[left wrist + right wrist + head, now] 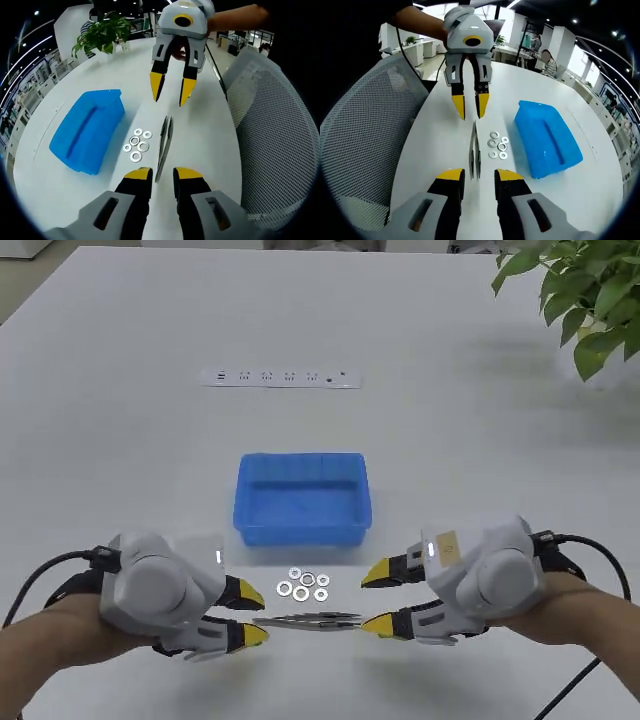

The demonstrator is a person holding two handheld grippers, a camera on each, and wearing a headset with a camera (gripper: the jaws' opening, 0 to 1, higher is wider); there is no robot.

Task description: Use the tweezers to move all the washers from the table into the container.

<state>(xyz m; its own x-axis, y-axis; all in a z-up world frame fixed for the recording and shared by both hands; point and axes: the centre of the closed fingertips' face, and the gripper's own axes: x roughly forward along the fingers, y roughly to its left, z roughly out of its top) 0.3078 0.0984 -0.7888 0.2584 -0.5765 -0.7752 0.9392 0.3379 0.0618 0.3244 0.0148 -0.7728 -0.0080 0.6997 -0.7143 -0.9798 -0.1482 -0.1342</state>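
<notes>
1. Left claw [256, 614]: jaws spread, nothing between them. In the head view it sits at 9 o'clock of the tweezers [308, 620], with its yellow tips just beside the tweezers' near end. Contact cannot be told.
2. Right claw [370, 601]: jaws spread and empty. It sits at 3 o'clock of the tweezers and faces the left claw across them.
3. The tweezers lie flat on the white desk [450, 420], arms close together, between the two claws. Neither claw grips them.
4. Washers [303, 585]: six counted, in a loose cluster on the desk just at 12 o'clock of the tweezers. All are apart from the tweezers, and some touch one another.
5. Blue container [302, 498]: a rectangular open tray, upright, at 12 o'clock of the washers and near them. Its inside shows no washers.
6. Left gripper view: the tweezers [164, 145] run straight out from that claw's own jaws towards the right claw [171, 95]. The washers [136, 145] are at 9 o'clock of the tweezers, with the container [87, 130] beyond them.
7. Right gripper view: the layout is mirrored, with the washers [497, 145] and container [547, 137] at 3 o'clock of the tweezers [474, 150].
8. Elsewhere, a white power strip [280, 378] lies far at 12 o'clock, a potted plant [590, 290] is at 2 o'clock, and a mesh chair [280, 140] stands at the desk edge.
</notes>
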